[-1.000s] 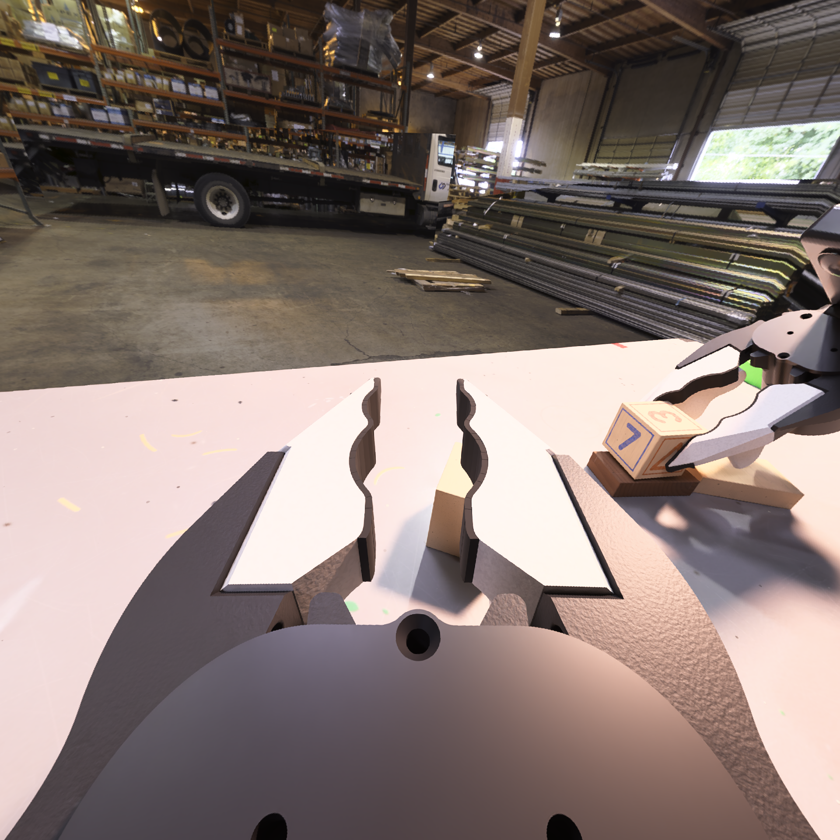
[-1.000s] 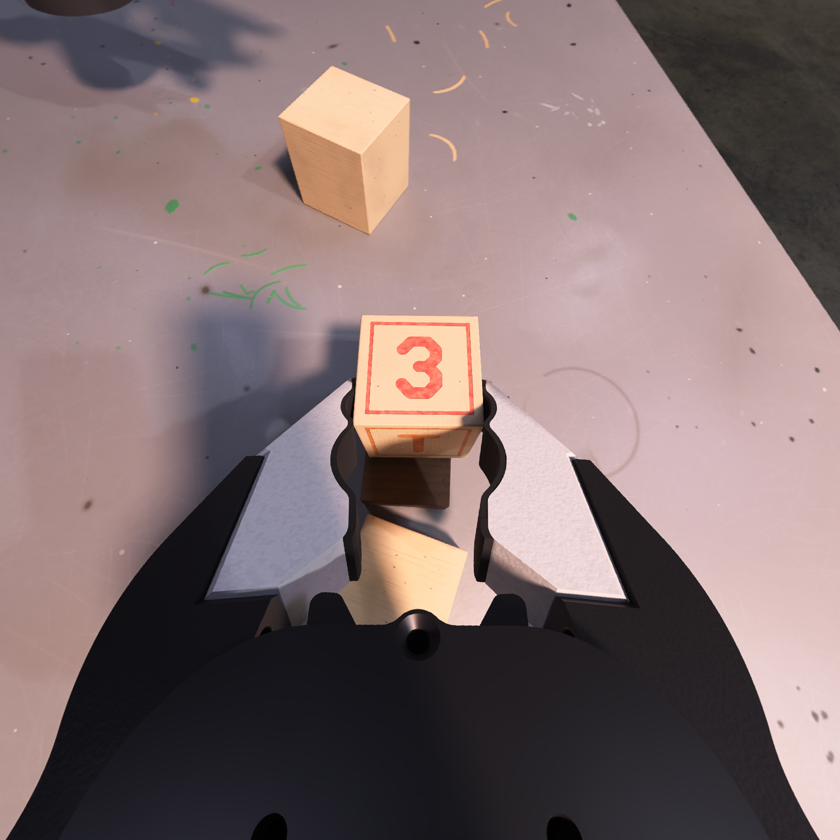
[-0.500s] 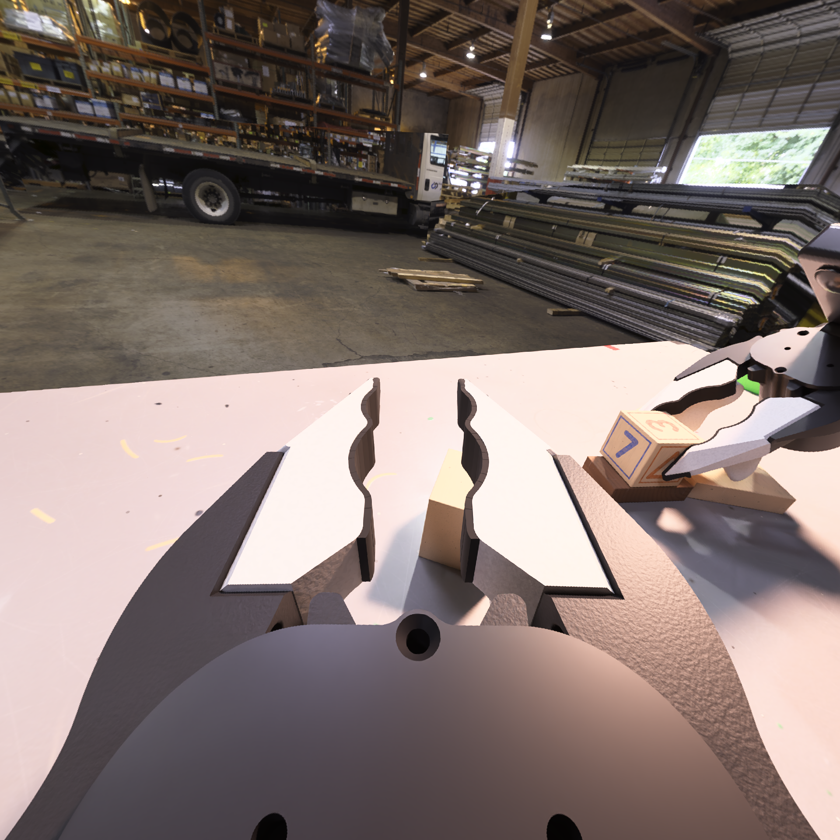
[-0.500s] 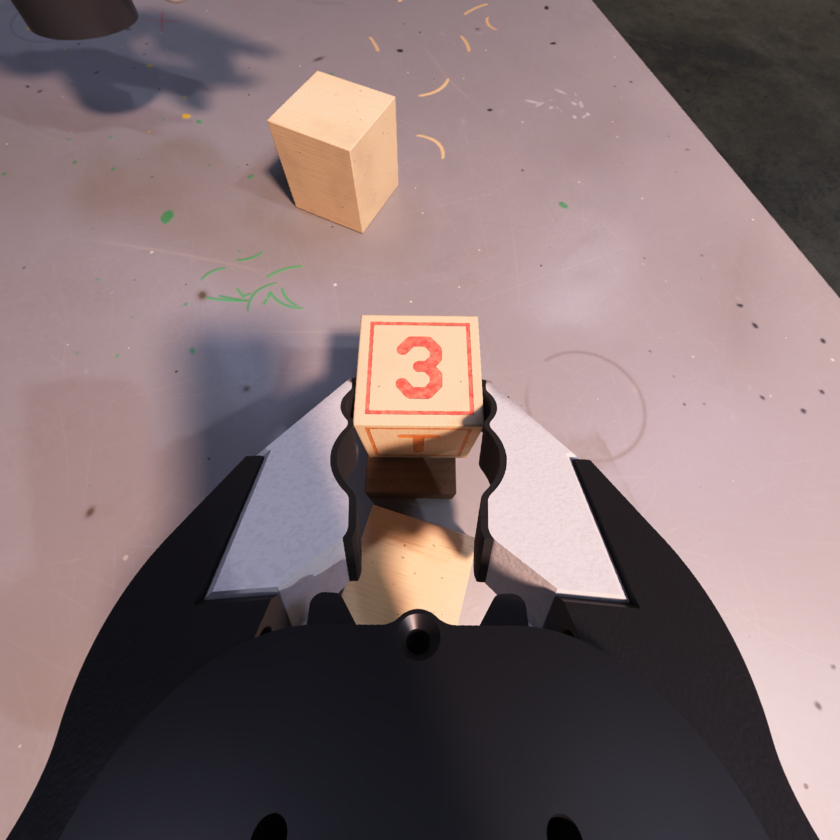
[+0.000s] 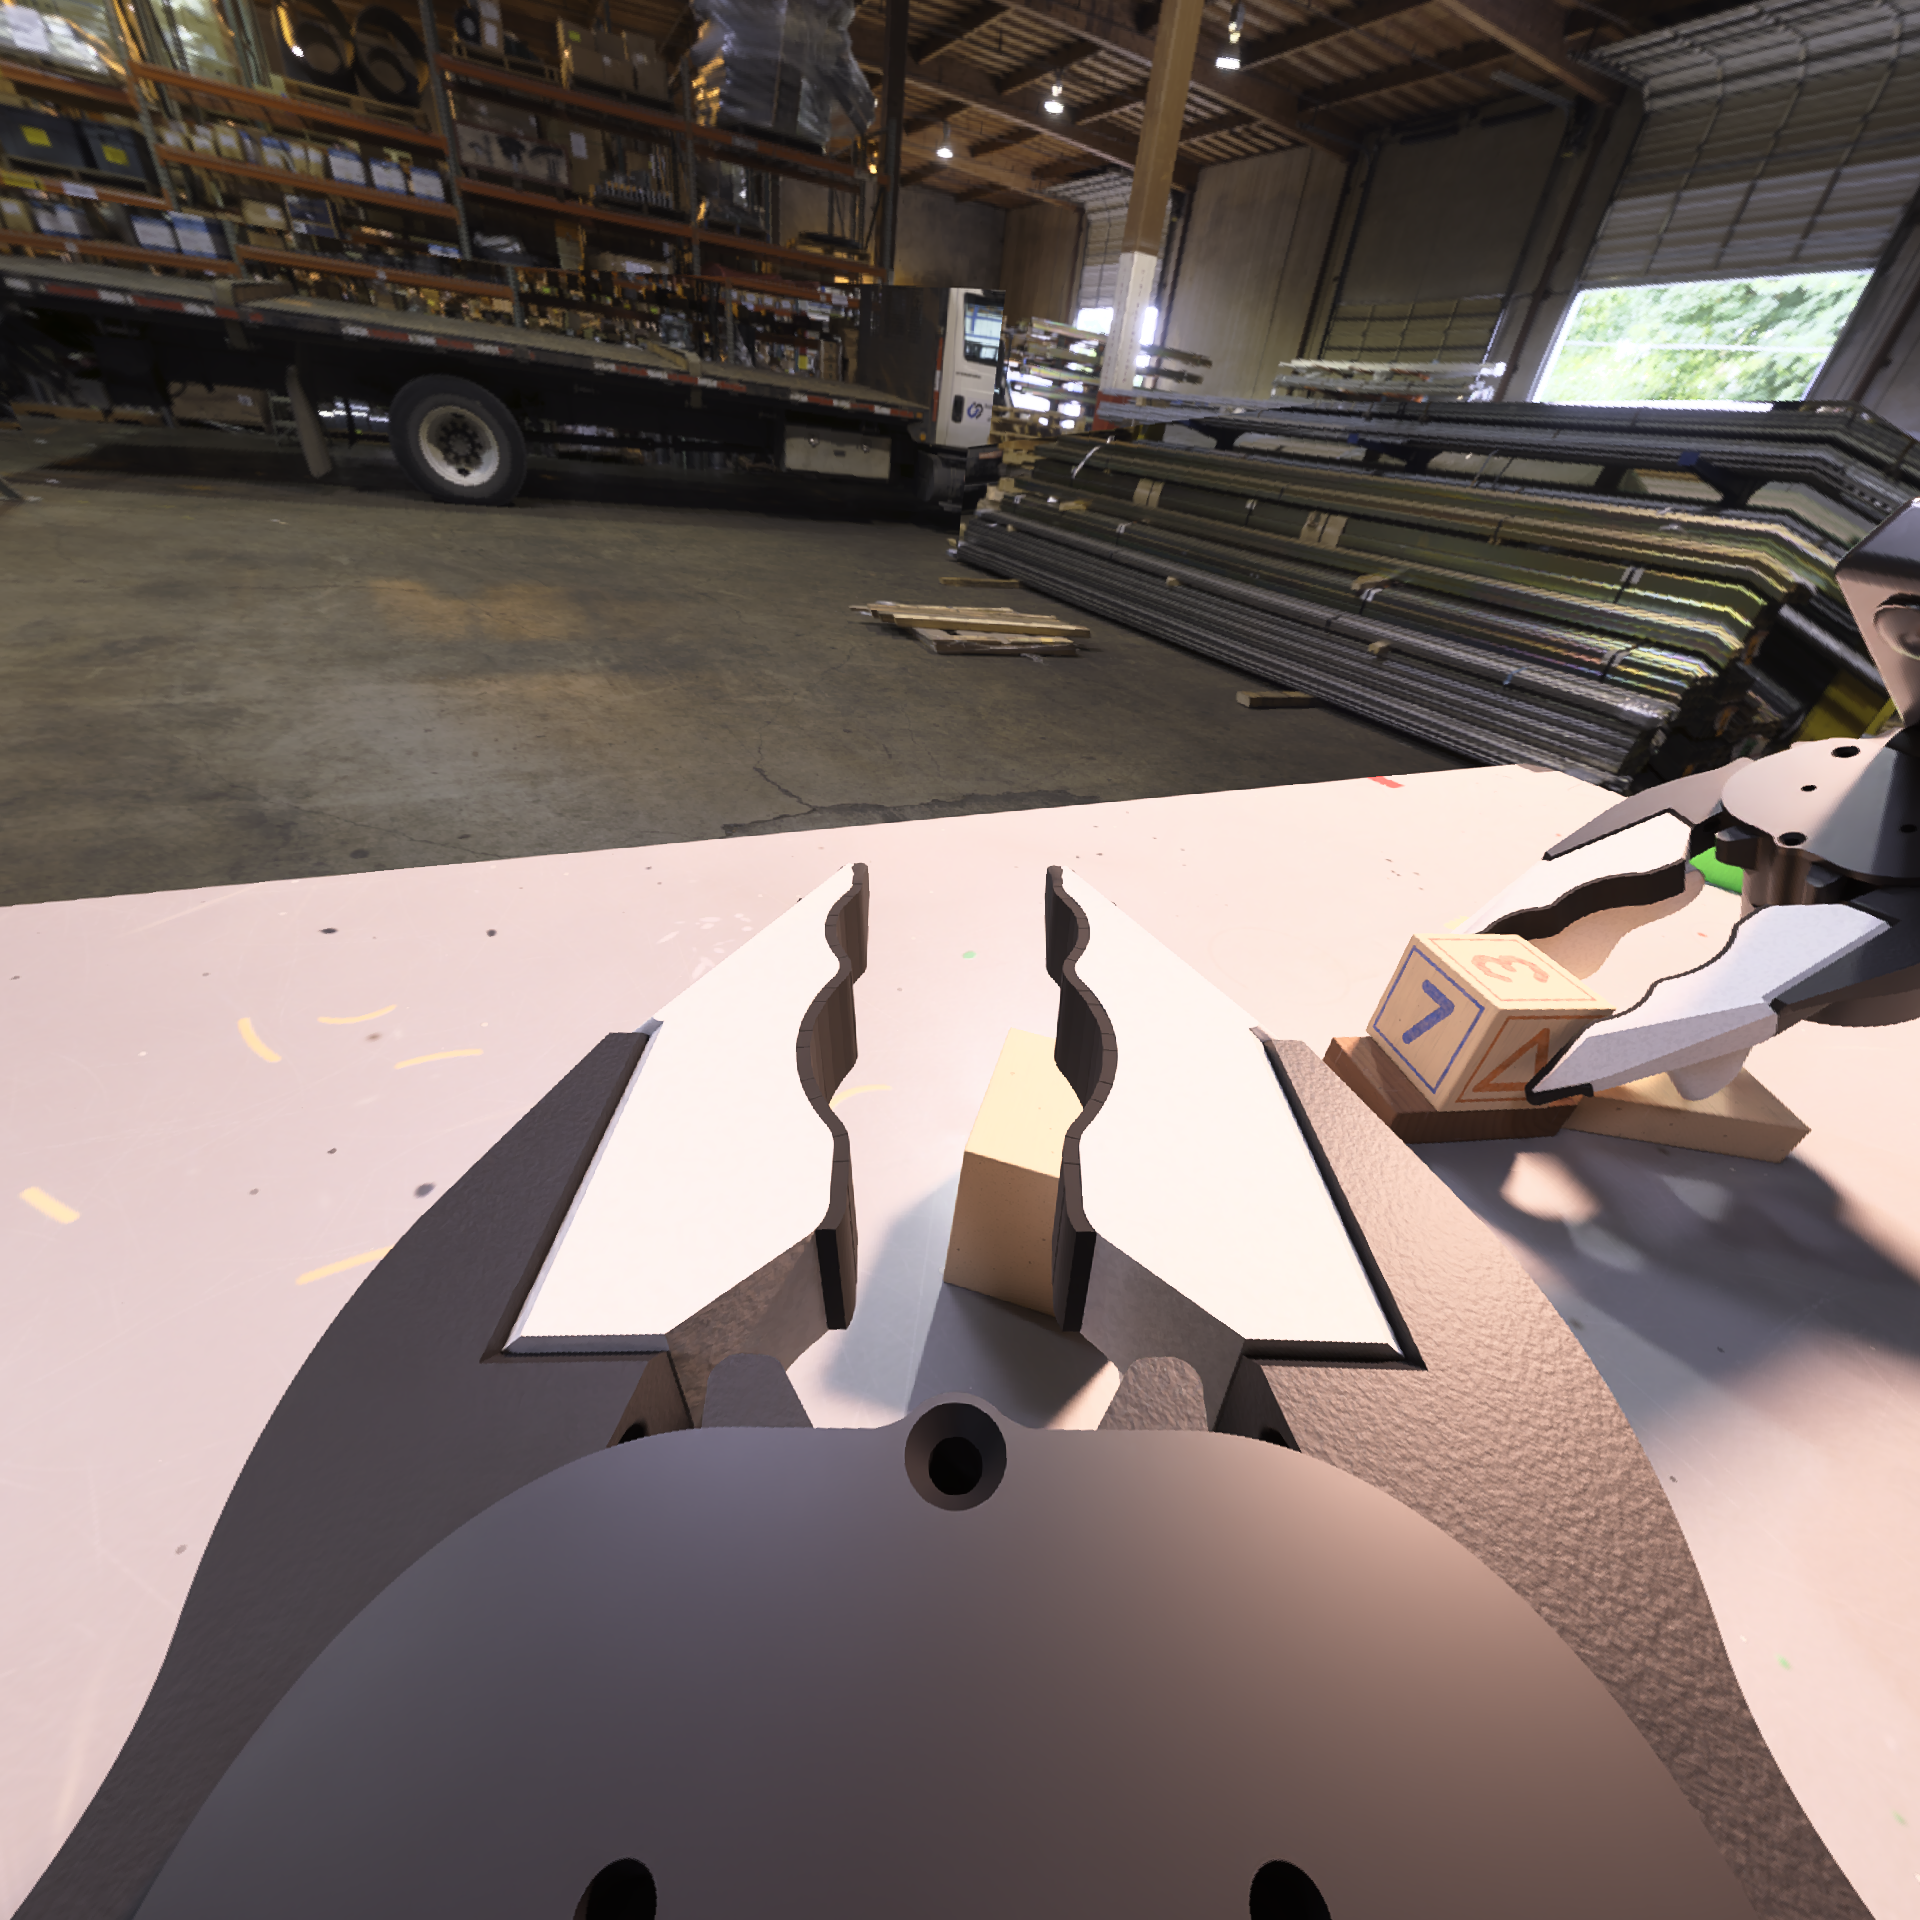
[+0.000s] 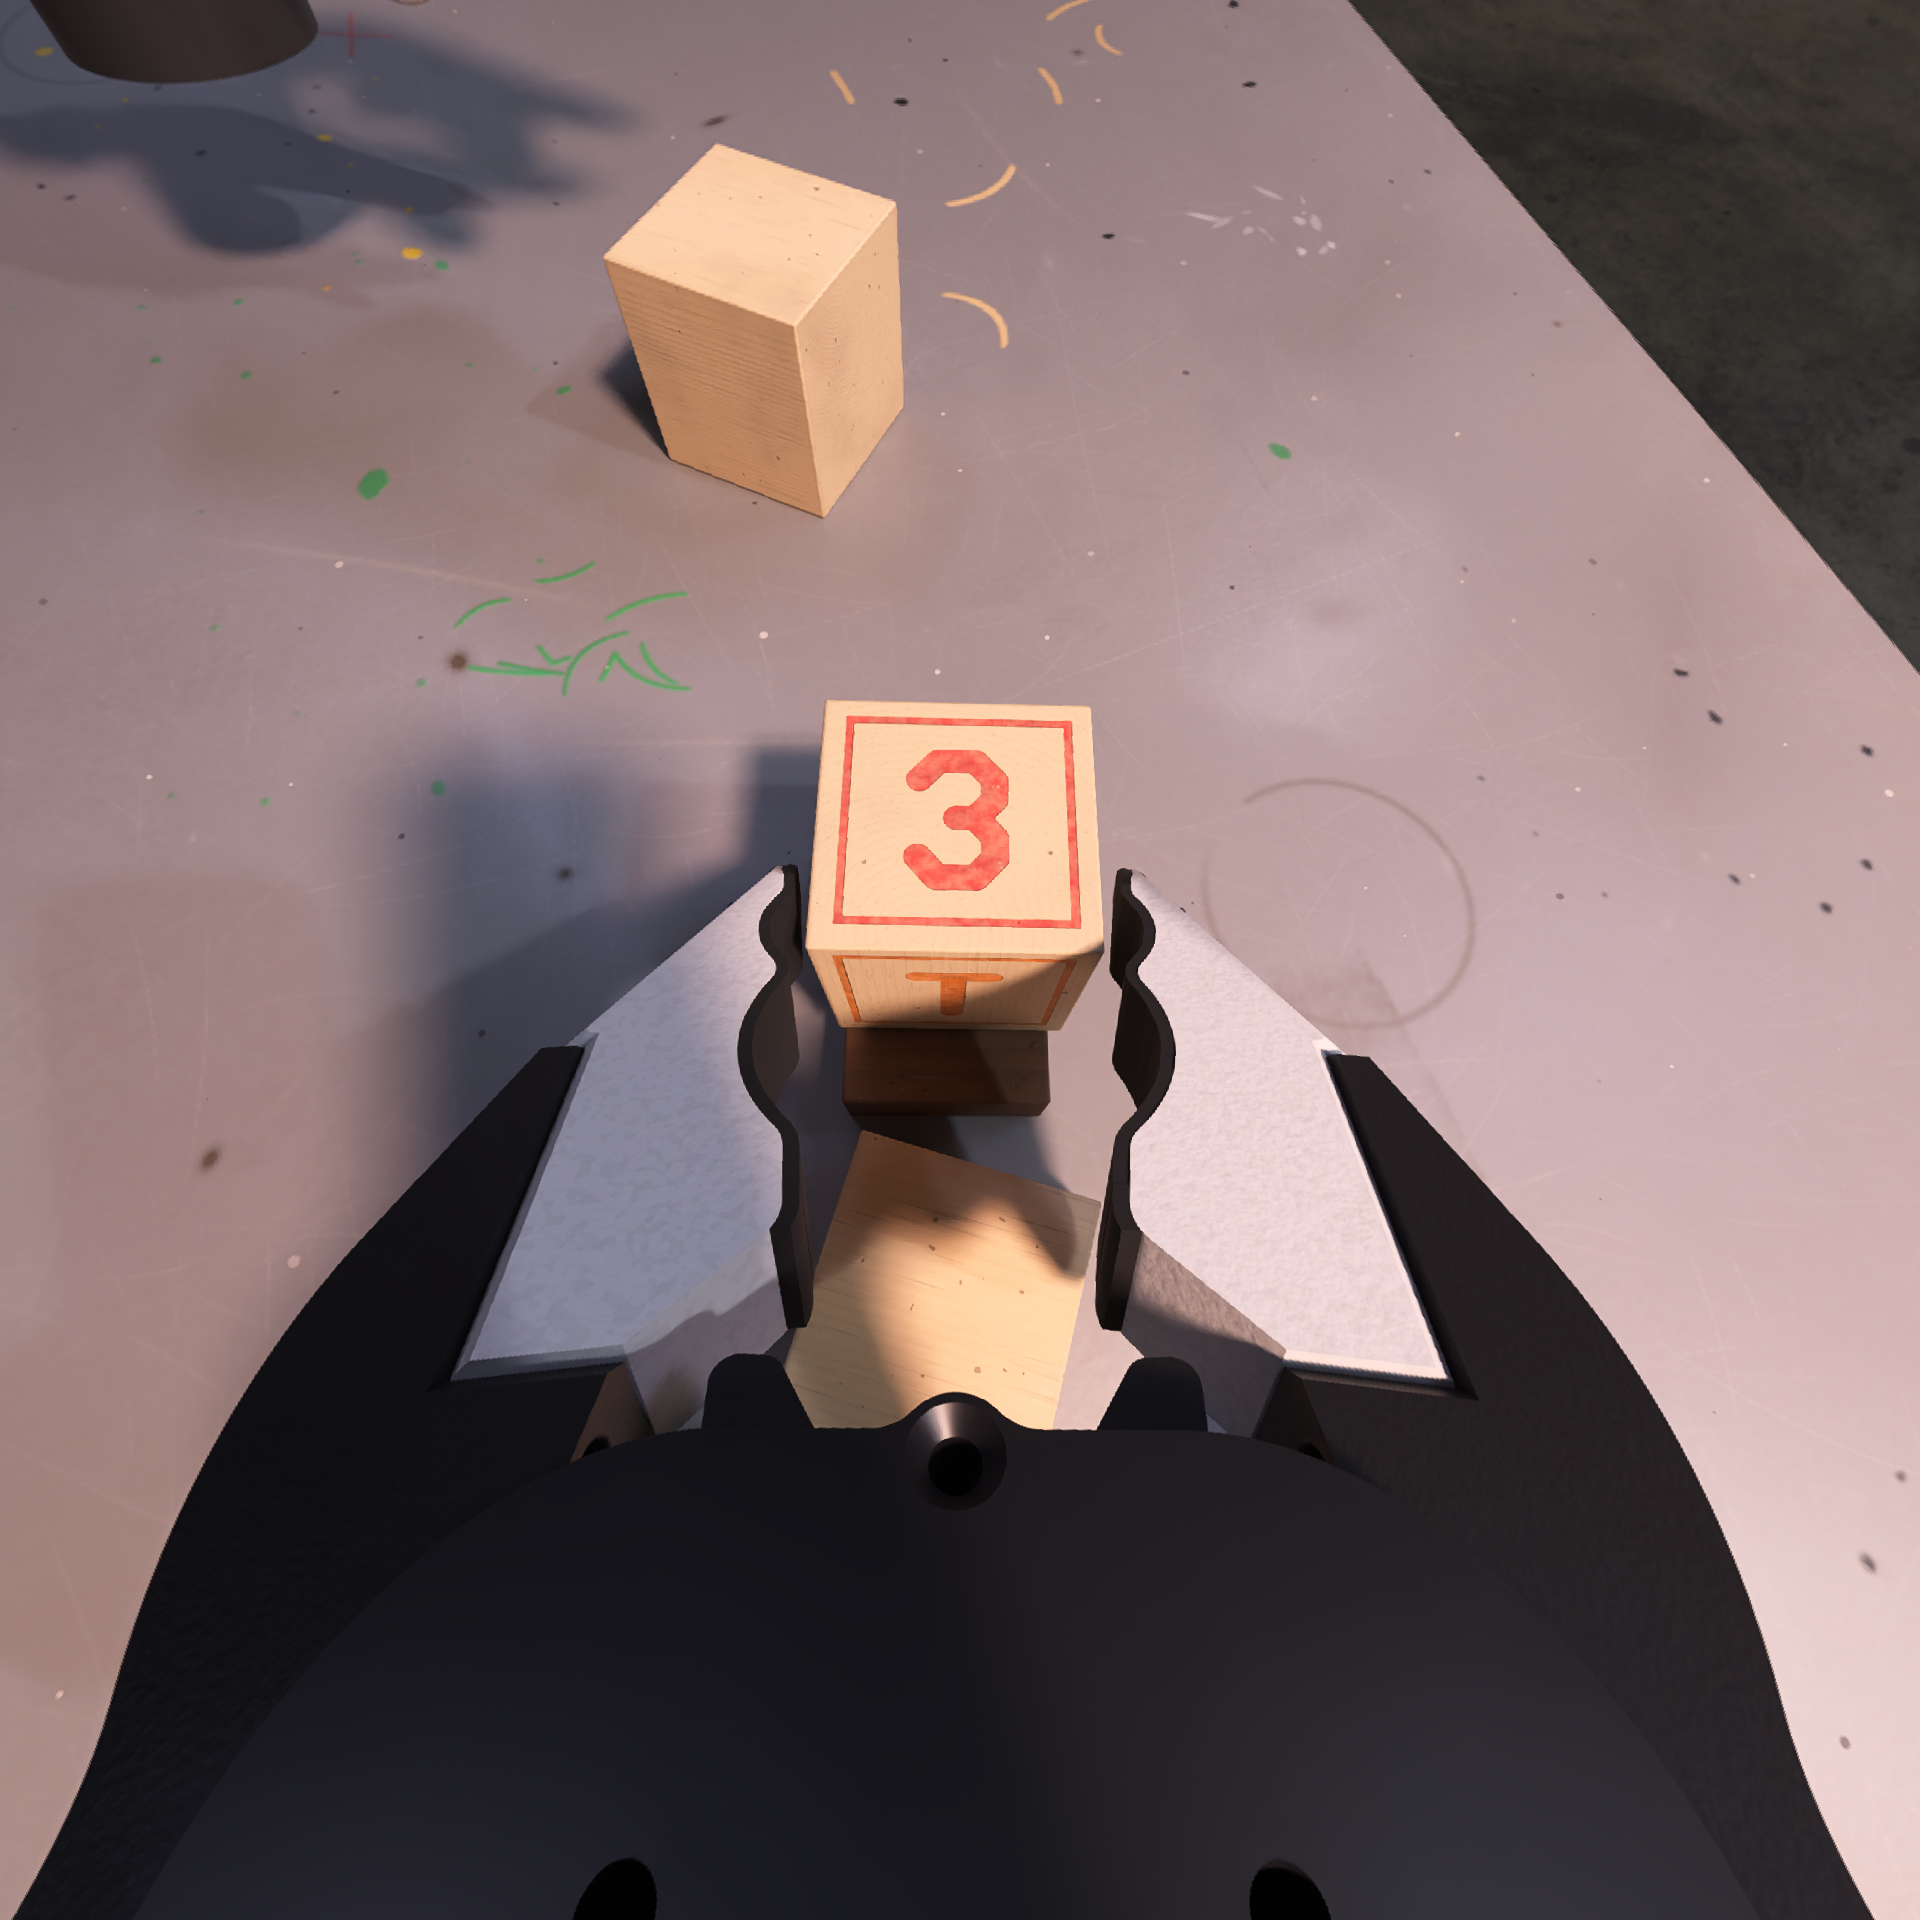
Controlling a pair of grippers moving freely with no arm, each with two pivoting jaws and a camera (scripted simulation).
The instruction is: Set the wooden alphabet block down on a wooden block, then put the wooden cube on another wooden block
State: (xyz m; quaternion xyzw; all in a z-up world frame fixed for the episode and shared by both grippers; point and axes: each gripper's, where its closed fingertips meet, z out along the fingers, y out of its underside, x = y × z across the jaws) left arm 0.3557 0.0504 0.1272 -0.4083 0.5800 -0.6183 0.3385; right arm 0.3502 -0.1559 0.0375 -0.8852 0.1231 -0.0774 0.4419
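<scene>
The alphabet block (image 6: 956, 831) stands on a dark brown flat block (image 6: 945, 1075), with a light flat block (image 6: 935, 1278) just behind it. My right gripper (image 6: 956, 883) is open, its jaws on either side of the alphabet block with a thin gap each side. The plain wooden cube (image 6: 769, 322) stands on the table farther ahead. In the left wrist view my left gripper (image 5: 956, 883) is open and empty, low over the table, with the cube (image 5: 1013, 1174) between its fingers, partly hidden by the right finger. The alphabet block (image 5: 1455, 1023) and right gripper (image 5: 1512, 1008) show at the right.
The grey table (image 6: 1455, 520) carries paint specks and scratch marks; its edge runs along the right side of the right wrist view. A dark shape (image 6: 166, 31) at the top left casts a shadow. Warehouse floor lies beyond the table's far edge (image 5: 416, 883).
My right gripper's jaws have parted slightly from the alphabet block, which stays on the dark block. My left gripper has shifted so the cube sits further in between its fingers.
</scene>
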